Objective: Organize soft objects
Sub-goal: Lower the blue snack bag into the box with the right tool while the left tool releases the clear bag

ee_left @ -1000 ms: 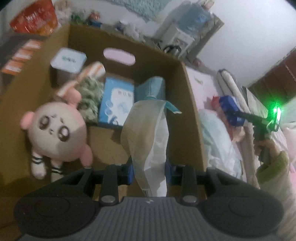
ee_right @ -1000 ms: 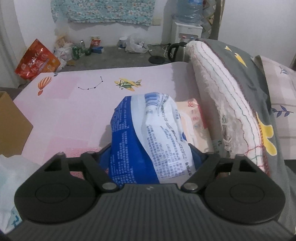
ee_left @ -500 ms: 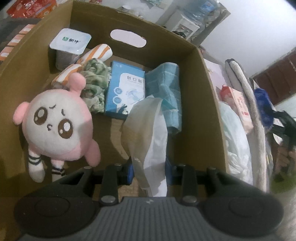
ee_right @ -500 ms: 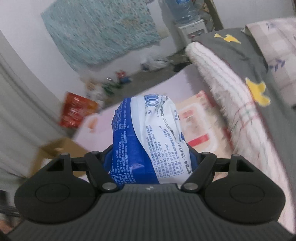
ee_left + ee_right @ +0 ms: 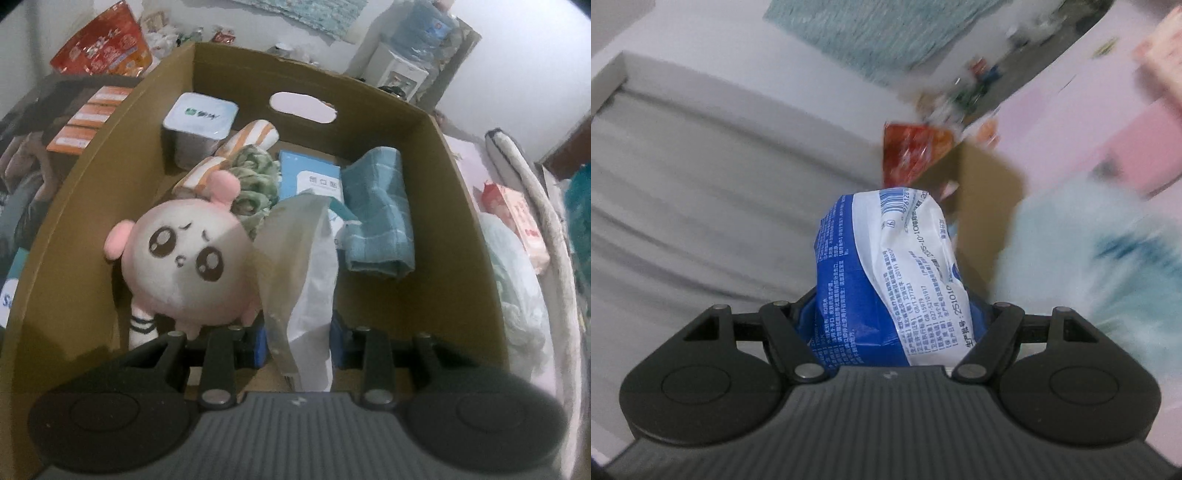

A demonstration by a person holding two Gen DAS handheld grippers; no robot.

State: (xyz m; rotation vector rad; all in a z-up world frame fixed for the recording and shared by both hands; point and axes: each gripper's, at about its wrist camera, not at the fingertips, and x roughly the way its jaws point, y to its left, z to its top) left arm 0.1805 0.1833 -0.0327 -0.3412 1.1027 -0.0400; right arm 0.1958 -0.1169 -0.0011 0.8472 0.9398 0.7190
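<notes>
Left view alone shows the box [image 5: 461,229]: left claw [image 5: 297,341] grips a white packet [image 5: 306,280], doll [image 5: 184,258] at nine o'clock. Right claw [image 5: 894,325] clamps a blue pack [image 5: 886,273].

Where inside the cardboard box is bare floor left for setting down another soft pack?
Bare floor in the box lies below the folded blue towel, along the right wall, right of the white pack. The left and back are crowded: plush toy, green cloth, tub.

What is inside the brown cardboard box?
Visible in the cardboard box: a round pink plush toy, a folded teal cloth, a blue-white packet, and a grey square tub. The held white pouch hides the floor behind it.
</notes>
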